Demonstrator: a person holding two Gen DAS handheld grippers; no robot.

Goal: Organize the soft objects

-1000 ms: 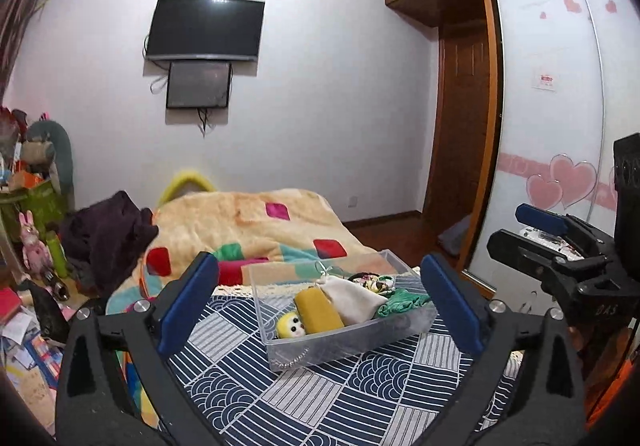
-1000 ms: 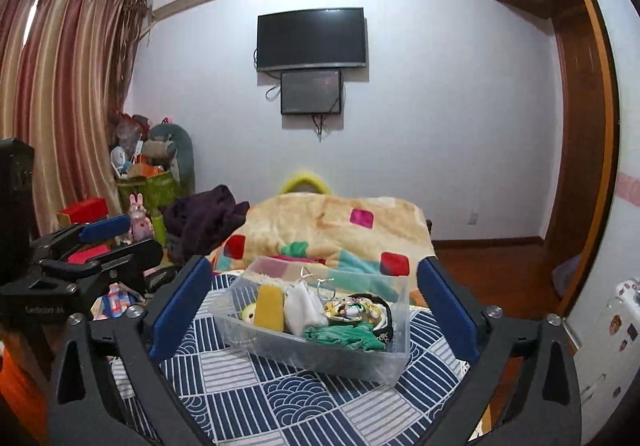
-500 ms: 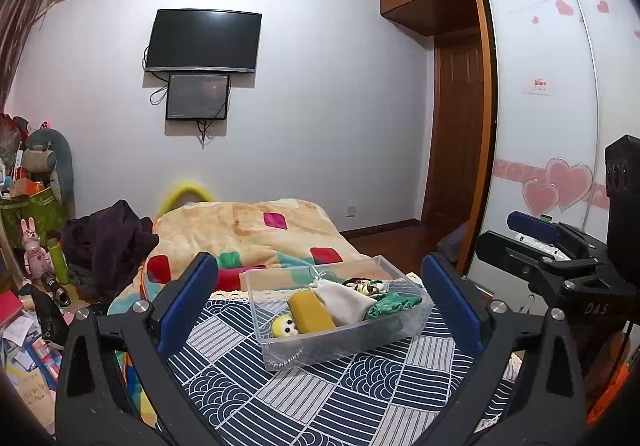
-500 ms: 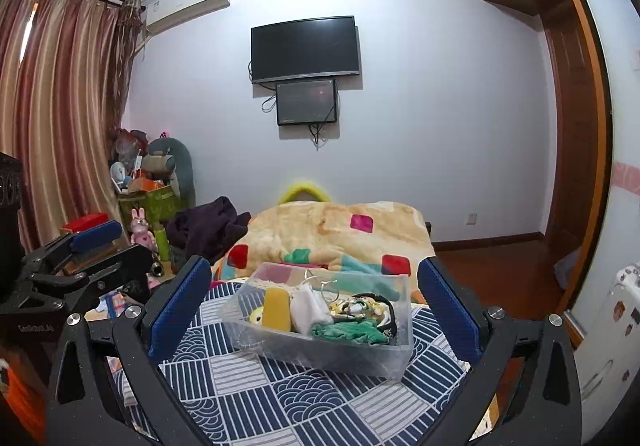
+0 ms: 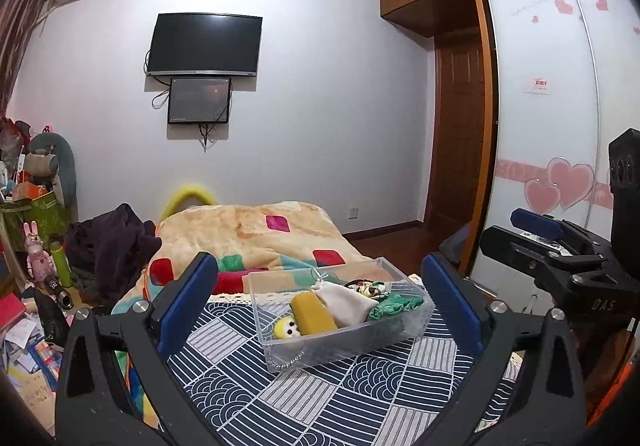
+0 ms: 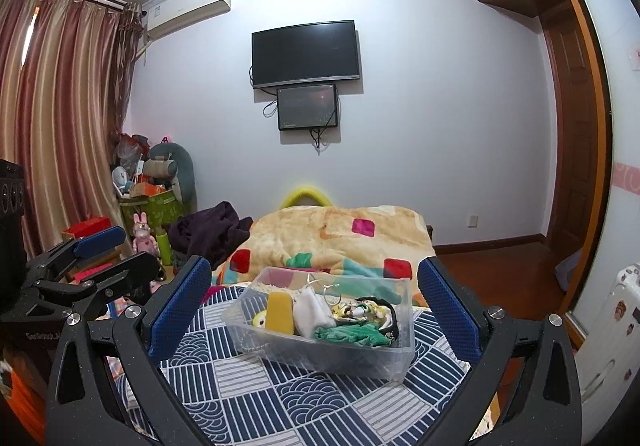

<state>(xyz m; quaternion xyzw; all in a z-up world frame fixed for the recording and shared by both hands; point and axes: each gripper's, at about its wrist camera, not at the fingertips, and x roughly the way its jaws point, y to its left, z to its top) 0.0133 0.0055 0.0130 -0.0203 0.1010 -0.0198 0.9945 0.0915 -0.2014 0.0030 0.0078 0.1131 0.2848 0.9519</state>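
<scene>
A clear plastic bin (image 5: 416, 320) stands on a blue-and-white patterned cloth (image 5: 320, 402). In it lie a yellow toy with eyes (image 5: 286, 328), a mustard pad (image 5: 314, 314), a white pouch (image 5: 348, 300), a green cloth (image 5: 394, 304) and a patterned piece (image 5: 368, 288). My left gripper (image 5: 318, 266) hangs open, short of the bin and holding nothing. My right gripper (image 6: 314, 274) is open too and faces the same bin (image 6: 360, 362), with the pad (image 6: 279, 312), pouch (image 6: 310, 310) and green cloth (image 6: 352, 334) inside. Each gripper shows at the edge of the other's view.
Behind the bin lies a bed with a beige blanket (image 5: 256, 230) and a dark garment (image 5: 116, 242). Cluttered boxes and toys (image 5: 36, 246) fill the left floor. A wardrobe with heart stickers (image 5: 560, 166) and a wooden door (image 5: 460, 134) stand on the right.
Both grippers have drawn back and up slightly; the bin looks a little smaller and more of the ceiling shows. Both stay open. The bin's contents have not moved.
</scene>
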